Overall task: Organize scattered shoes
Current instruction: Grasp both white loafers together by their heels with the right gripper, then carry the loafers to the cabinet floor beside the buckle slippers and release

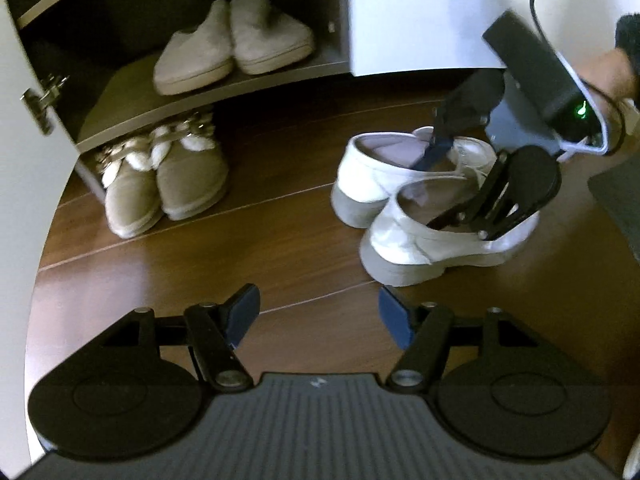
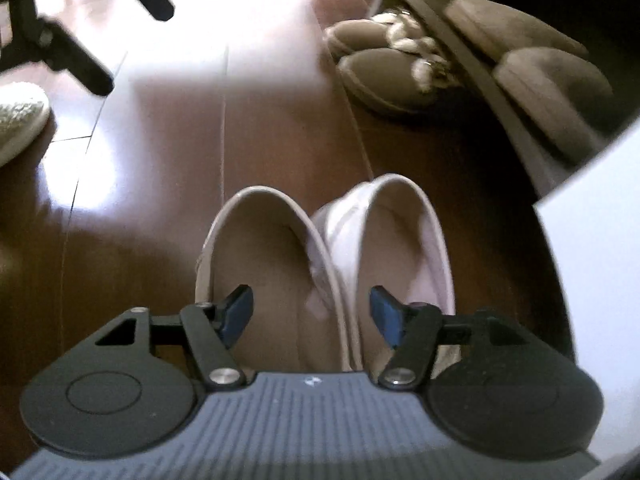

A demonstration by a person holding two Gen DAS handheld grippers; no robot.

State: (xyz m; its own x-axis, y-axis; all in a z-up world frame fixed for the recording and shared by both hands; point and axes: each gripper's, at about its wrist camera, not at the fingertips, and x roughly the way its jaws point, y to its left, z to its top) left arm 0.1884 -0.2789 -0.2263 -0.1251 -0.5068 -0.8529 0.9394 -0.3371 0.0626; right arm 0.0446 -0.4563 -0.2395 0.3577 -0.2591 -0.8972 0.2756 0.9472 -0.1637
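Behind the right tool (image 2: 312, 312), white shoes' (image 2: 320, 256) toes hide.

White shoes (image 1: 420, 200) side by side on floor

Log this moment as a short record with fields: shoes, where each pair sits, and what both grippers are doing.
white pair: white shoes side by side on the wood floor, outside the cabinet
shelf pair: grey slippers on the cabinet shelf
floor pair: fur-trimmed tan shoes under the shelf edge, toes sticking out
right gripper: open, one finger inside each white shoe, straddling the two touching inner walls
left gripper: open, holding nothing, above bare floor
next move, likely: close right gripper to pinch both white shoes together
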